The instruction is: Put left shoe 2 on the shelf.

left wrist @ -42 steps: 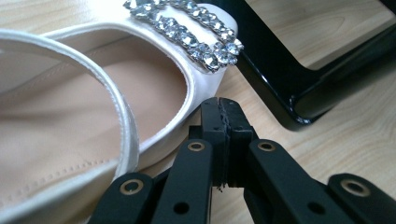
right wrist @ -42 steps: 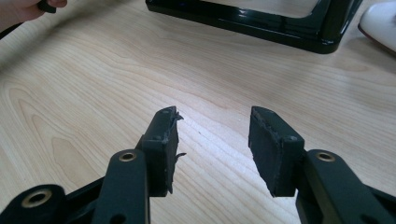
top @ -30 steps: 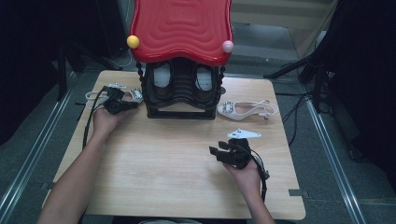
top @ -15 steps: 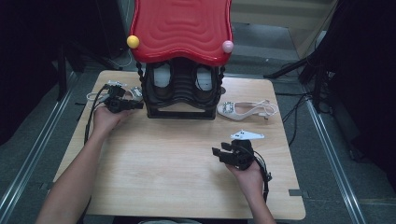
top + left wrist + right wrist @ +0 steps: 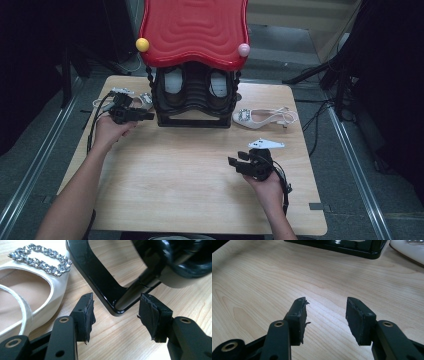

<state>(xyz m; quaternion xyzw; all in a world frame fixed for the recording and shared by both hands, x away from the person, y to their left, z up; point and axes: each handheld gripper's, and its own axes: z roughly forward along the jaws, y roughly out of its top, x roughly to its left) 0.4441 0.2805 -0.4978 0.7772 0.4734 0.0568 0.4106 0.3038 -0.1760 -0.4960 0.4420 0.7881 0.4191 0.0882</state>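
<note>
Glossy black rack [image 5: 194, 120], wavy red top [image 5: 194, 31], white shoe [image 5: 30, 290].

Wooden table [image 5: 175, 185]: black shoe rack [image 5: 195, 117] centre-back, white sandal [image 5: 265, 117] right, another sandal [image 5: 27, 297] left.

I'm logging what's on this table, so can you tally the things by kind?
White slingback shoes: 2, one left of the rack, one right of it
Black shoe rack with red top: 1
Balls on the rack's top: 2, yellow and pink
Hand-held grippers: 2, left gripper and right gripper, both open
Total: 7
</note>
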